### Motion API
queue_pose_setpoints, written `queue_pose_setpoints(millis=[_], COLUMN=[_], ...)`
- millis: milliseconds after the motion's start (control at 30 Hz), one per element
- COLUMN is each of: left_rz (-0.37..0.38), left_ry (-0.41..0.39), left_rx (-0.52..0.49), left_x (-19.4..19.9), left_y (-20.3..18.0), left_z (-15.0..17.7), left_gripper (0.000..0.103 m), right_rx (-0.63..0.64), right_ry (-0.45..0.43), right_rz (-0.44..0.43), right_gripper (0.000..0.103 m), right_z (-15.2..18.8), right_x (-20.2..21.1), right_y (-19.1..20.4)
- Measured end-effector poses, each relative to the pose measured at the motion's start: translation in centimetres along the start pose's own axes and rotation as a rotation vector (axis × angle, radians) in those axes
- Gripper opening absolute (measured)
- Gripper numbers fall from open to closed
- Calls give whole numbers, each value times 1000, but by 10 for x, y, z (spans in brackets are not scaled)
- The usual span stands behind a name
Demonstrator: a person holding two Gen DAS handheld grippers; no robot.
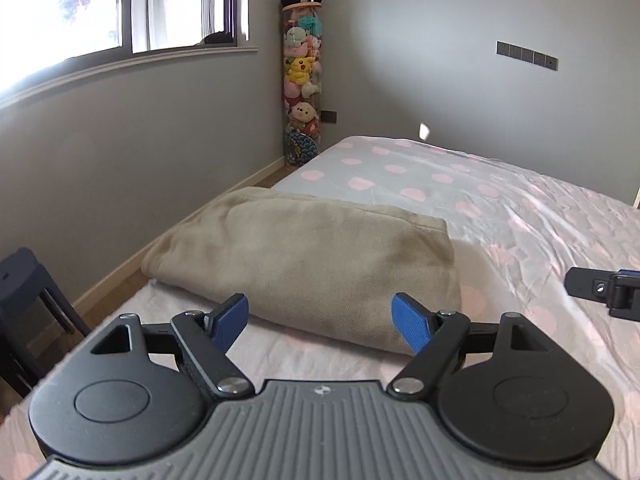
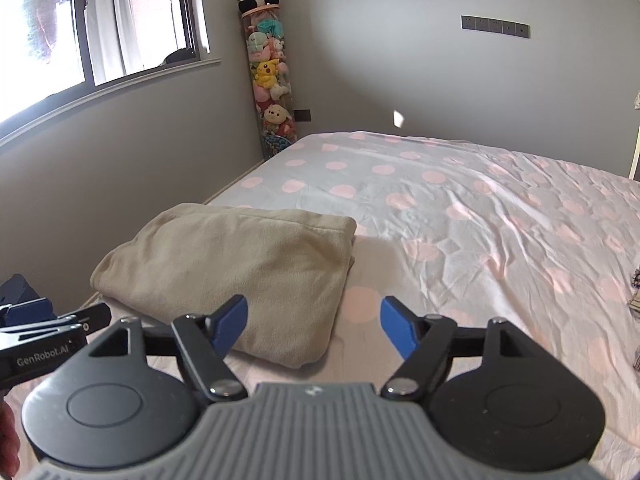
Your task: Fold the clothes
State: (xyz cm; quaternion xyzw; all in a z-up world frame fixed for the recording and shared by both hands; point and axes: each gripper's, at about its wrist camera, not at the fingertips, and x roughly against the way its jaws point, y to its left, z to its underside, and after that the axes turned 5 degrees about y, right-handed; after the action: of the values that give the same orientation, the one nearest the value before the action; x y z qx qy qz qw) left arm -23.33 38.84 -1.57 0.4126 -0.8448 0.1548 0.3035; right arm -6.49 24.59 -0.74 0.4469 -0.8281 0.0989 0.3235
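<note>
A beige fleece garment (image 1: 312, 256) lies folded in a thick rectangle near the left edge of the bed (image 1: 500, 208). My left gripper (image 1: 320, 320) hovers just before its near edge, open, with nothing between the blue pads. In the right wrist view the same folded garment (image 2: 240, 272) sits ahead and to the left. My right gripper (image 2: 314, 324) is open and holds nothing, with the garment's near right corner behind its left pad. The right gripper's tip shows at the right edge of the left wrist view (image 1: 604, 288). The left gripper shows at the lower left of the right wrist view (image 2: 48, 332).
The bed wears a sheet with pink dots (image 2: 480, 208), wrinkled to the right. A tall clear tube of plush toys (image 1: 302, 76) stands in the room corner under a panda. A window (image 1: 120, 12) is on the left wall, and a dark stool (image 1: 24, 300) stands by the bed.
</note>
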Motion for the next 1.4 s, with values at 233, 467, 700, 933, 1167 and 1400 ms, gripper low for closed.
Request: queue_pose_setpoints(millis=[233,467,700,933,1167,1400], left_rz=[-9,-27,4,14,12,5], left_ry=[32,61,81,84,70,62], left_rx=[20,56,81,94,89,86], left_x=[2,-1,-5,-3,1,3], left_y=[-2,-1,-2,-3,-9,-12], left_z=[26,50,58,60,59,57], left_gripper=[79,79,79,79,79,79], right_rx=[-1,-5,29,33,26,34], right_ry=[-13,4,7,14,9,9], right_rz=[-10,-31,-25,-21,-6,-6], right_gripper=[82,83,84,85,85,85], right_z=[29,57,63,66,66,66], right_x=[7,1,-3,-8,-8,-8], right_y=[3,5,8,8,3,3])
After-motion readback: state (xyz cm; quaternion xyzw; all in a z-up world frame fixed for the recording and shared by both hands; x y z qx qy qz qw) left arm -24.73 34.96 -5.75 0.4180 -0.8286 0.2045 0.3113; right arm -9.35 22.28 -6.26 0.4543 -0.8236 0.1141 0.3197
